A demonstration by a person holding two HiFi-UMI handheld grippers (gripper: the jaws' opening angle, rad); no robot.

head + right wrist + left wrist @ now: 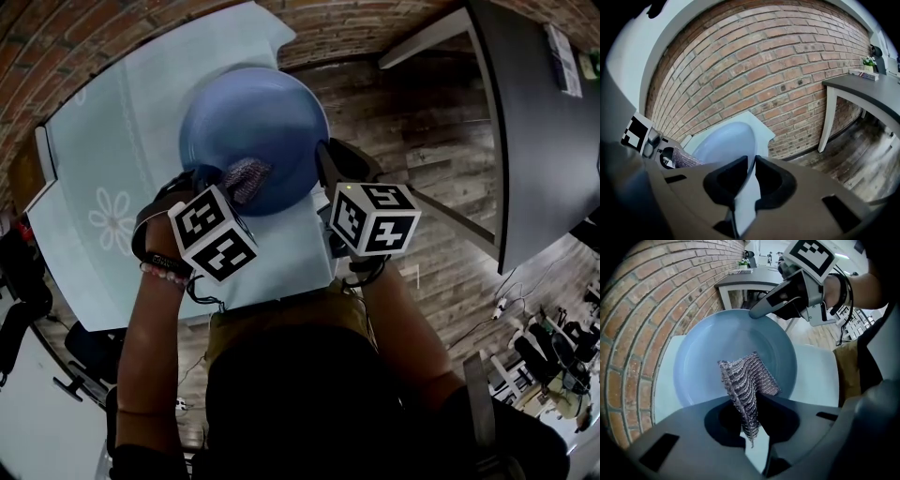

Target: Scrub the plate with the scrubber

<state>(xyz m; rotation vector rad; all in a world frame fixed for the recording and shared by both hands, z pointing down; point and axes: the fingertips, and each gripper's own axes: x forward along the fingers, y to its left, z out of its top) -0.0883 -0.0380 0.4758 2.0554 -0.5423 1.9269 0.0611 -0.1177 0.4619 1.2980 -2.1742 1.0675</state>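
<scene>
Head view: left gripper (232, 186) clamps scrubber (249, 175) inside plate (253, 117); right gripper (323, 159) pinches plate rim.

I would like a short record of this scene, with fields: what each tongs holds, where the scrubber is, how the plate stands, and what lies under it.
left tongs: shut on the scrubber
right tongs: shut on the rim of the plate
scrubber: grey metallic mesh, appears to touch the plate's inner face
plate: blue, round, appears tilted up
below: light blue table with a flower print
behind: brick wall
</scene>
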